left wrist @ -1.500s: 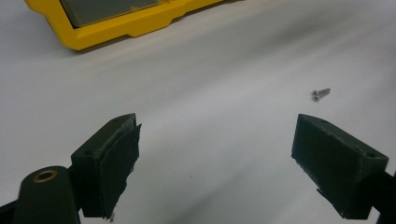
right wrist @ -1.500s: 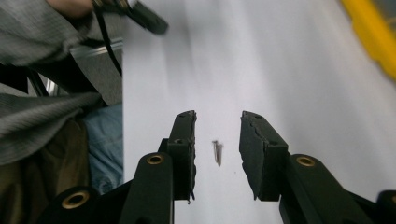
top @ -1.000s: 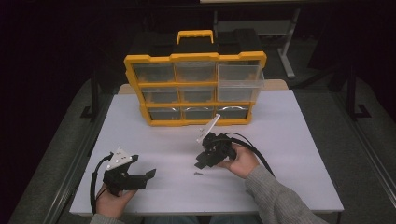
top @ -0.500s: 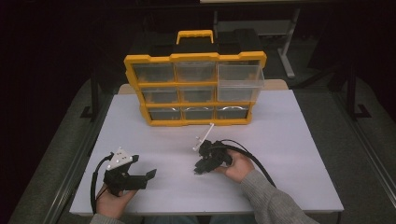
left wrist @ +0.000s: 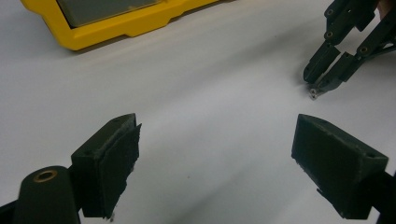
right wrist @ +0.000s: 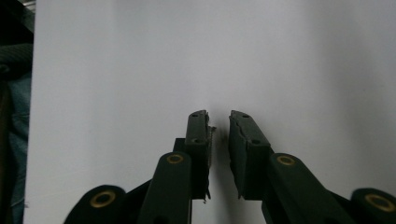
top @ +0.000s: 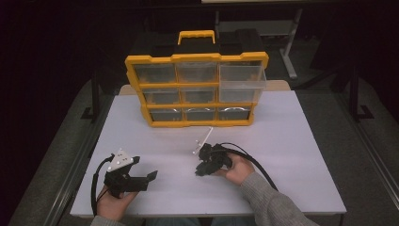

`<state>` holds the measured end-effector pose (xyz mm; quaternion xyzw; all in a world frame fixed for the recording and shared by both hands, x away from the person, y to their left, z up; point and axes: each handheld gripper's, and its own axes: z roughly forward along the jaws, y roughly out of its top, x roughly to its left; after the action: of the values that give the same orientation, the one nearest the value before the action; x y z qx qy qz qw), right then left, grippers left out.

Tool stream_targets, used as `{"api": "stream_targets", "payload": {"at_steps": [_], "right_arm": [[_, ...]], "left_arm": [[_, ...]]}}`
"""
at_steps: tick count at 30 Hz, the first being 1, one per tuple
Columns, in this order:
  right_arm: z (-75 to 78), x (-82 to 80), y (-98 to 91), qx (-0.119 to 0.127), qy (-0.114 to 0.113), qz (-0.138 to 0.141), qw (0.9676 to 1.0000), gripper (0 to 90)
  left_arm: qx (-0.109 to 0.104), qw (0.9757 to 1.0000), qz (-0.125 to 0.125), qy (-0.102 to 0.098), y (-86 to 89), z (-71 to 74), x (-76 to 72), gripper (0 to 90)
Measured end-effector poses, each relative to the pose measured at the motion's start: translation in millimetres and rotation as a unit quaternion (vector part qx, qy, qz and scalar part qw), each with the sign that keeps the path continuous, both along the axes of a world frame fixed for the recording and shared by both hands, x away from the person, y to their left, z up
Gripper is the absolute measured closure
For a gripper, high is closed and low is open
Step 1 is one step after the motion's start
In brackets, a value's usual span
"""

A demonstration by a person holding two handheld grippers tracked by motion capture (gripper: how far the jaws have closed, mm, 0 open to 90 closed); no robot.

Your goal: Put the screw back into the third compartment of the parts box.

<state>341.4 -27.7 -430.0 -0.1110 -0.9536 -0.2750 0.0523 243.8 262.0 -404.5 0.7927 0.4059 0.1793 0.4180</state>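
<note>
One small metal piece (left wrist: 313, 94) between right tongs (left wrist: 327, 80)

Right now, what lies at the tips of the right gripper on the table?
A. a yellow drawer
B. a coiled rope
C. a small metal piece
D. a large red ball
C: in the left gripper view, the right gripper points down at the table with a small metal piece right at its tips; the jaws have just been closing, with a narrow gap left between them.
</note>
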Motion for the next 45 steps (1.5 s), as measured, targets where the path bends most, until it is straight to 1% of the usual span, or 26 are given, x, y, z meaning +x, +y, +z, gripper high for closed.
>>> {"api": "stream_targets", "payload": {"at_steps": [2,6,7,11,13,14,18,19,20,23,25,27,28,29,30,31,32,34,35,38,39,40,41,42,43,45], "right_arm": [[-0.5,0.2,-0.1,-0.004,0.002,-0.001,1.0,77.2],[-1.0,-0.3,0.2,-0.004,-0.003,0.001,1.0,78.6],[-0.8,-1.5,0.7,-0.006,-0.009,0.001,0.9999,79.7],[-1.3,-3.2,1.0,-0.01,-0.038,0.005,0.9992,85.9],[-1.5,-1.3,-0.1,-0.007,-0.028,0.004,0.9996,86.1],[-1.7,-0.9,-0.5,-0.006,-0.026,0.003,0.9996,86.2],[-1.4,0.1,-0.7,-0.008,-0.03,-0.001,0.9995,86.5],[-1.3,-0.1,-1.0,-0.009,-0.027,-0.004,0.9996,86.6],[-1.5,0.2,-1.1,-0.008,-0.024,-0.006,0.9997,86.7],[-1.4,1.3,-1.6,-0.007,-0.019,-0.008,0.9998,86.8],[-1.1,2.5,-1.9,-0.008,-0.015,-0.01,0.9998,86.8],[0.2,3.3,-2.7,-0.011,-0.015,-0.01,0.9998,86.8],[1.2,4.0,-3.5,-0.008,-0.011,-0.009,0.9999,86.8],[2.6,4.6,-4.6,-0.006,-0.005,-0.009,0.9999,86.8],[3.9,5.0,-5.4,-0.005,-0.002,-0.008,1.0,86.8],[6.7,5.1,-6.1,-0.001,0.003,-0.006,1.0,86.8],[9.2,5.2,-6.7,-0.002,0.006,-0.003,1.0,86.7],[14.1,4.5,-7.4,0.0,0.003,0.002,1.0,86.7],[16.6,3.4,-7.5,-0.004,0.008,-0.001,1.0,86.7],[25.6,2.9,-8.1,-0.001,0.008,0.007,0.9999,86.7],[30.0,3.1,-8.4,0.003,0.007,0.011,0.9999,86.7],[34.2,2.7,-8.8,0.004,0.007,0.01,0.9999,86.7],[38.9,2.7,-9.4,0.008,0.009,0.01,0.9999,86.7],[43.4,3.4,-10.0,0.015,0.008,0.013,0.9998,86.7],[47.2,3.3,-10.4,0.016,0.01,0.012,0.9998,86.7],[58.6,3.6,-10.7,0.017,0.005,0.016,0.9997,86.7]], "left_arm": [[0.0,1.0,0.0,0.0,-0.1,0.1,-0.1,14.3],[0.005,1.0,-0.004,0.0,0.5,0.2,0.2,14.3],[0.0,1.0,-0.001,0.0,-0.2,0.2,-0.1,14.3],[-0.001,1.0,0.001,-0.001,-0.2,0.4,-0.5,14.4],[0.001,1.0,-0.001,-0.001,0.1,0.6,-0.5,14.4],[-0.001,1.0,0.0,-0.001,-0.3,0.4,-0.5,14.4],[0.0,1.0,-0.003,-0.002,-0.6,0.0,-0.1,14.4],[0.002,1.0,-0.004,-0.003,-0.6,0.0,-0.1,14.4],[0.012,0.9999,-0.008,-0.001,0.5,0.7,0.1,14.4],[0.001,1.0,-0.003,-0.003,-0.8,0.1,-0.1,14.4],[0.001,1.0,-0.003,-0.002,-0.4,0.0,0.0,14.4],[0.001,1.0,-0.003,-0.002,-0.2,0.0,0.0,14.4],[0.01,0.9999,-0.007,0.0,1.2,0.7,0.1,14.4],[0.006,1.0,-0.005,0.0,0.6,0.5,0.0,14.4],[0.006,1.0,-0.005,-0.001,0.5,0.4,0.2,14.4],[-0.001,1.0,-0.002,-0.002,-0.6,-0.2,0.1,14.4],[0.001,1.0,-0.003,-0.001,-0.4,-0.1,0.2,14.4],[0.002,1.0,-0.003,-0.002,-0.6,-0.1,0.1,14.4],[0.002,1.0,-0.003,-0.002,-0.7,-0.1,0.1,14.4],[0.002,1.0,-0.003,-0.002,-0.4,-0.1,0.1,14.4],[0.0,1.0,-0.002,-0.001,-0.5,-0.2,0.1,14.4],[0.011,0.9999,-0.007,-0.001,1.2,0.5,0.4,14.4],[-0.001,1.0,0.0,0.0,-0.3,0.0,0.0,14.4],[0.0,1.0,0.0,0.001,-0.1,0.1,0.0,14.4],[-0.001,1.0,0.0,0.001,-0.1,0.0,-0.2,14.4],[0.001,1.0,-0.002,-0.001,-0.1,0.1,-0.2,14.4]]}}
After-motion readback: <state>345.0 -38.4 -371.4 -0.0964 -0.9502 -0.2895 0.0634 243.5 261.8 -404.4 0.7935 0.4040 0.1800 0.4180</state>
